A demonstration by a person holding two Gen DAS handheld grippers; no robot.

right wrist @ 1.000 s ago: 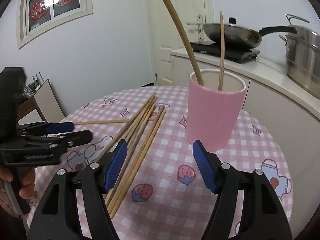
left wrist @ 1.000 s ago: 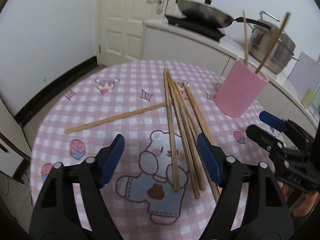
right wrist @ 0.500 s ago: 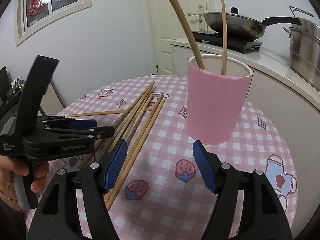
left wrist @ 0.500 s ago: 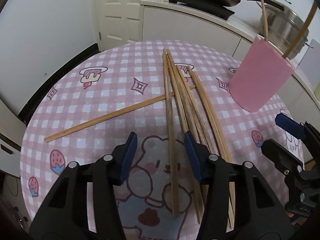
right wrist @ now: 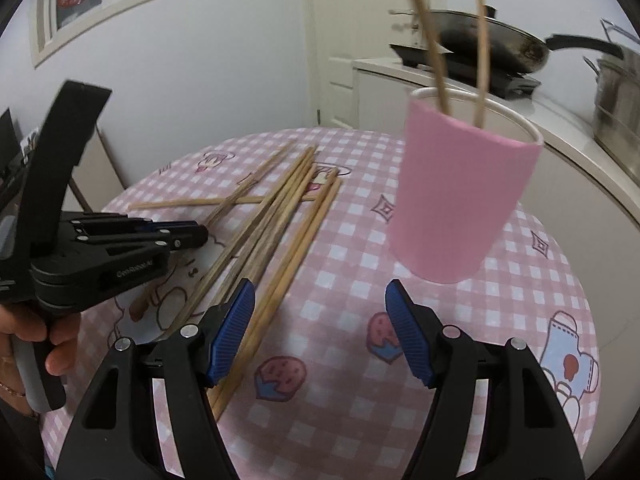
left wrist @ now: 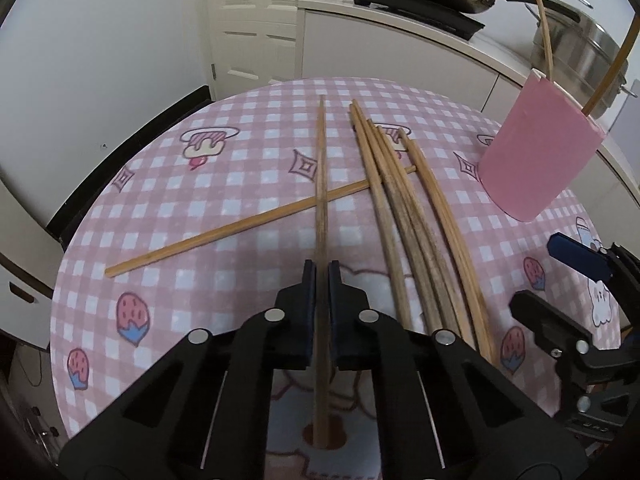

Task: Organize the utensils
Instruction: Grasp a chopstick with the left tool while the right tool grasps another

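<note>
A: Which chopstick is in play?

B: One dark chopstick (left wrist: 321, 184). The left gripper (left wrist: 319, 280) is clamped on it, both blue pads pressed to its sides near the lower third. It runs straight ahead from the jaws across the checked tablecloth (left wrist: 200, 208), and its near end passes back under the gripper body.

A: What is it touching?

B: It crosses over a paler chopstick (left wrist: 256, 220) that lies slantwise just ahead of the fingers. I cannot tell whether the held one is lifted clear of it or resting on it.

A: And the others?

B: A bundle of chopsticks (left wrist: 404, 216) lies just to the right of the left gripper, roughly parallel to the held one and apart from it. Further right and ahead stands the pink cup (left wrist: 536, 160), with two chopsticks (left wrist: 544, 36) standing in it.

A: The other hand?

B: The right gripper (right wrist: 320, 332) hovers with its fingers spread wide, gripping nothing. The cup is just ahead of it, slightly right; the bundle's near ends lie by its left finger (right wrist: 232, 332). The left gripper shows off to its left, low over the cloth.
</note>
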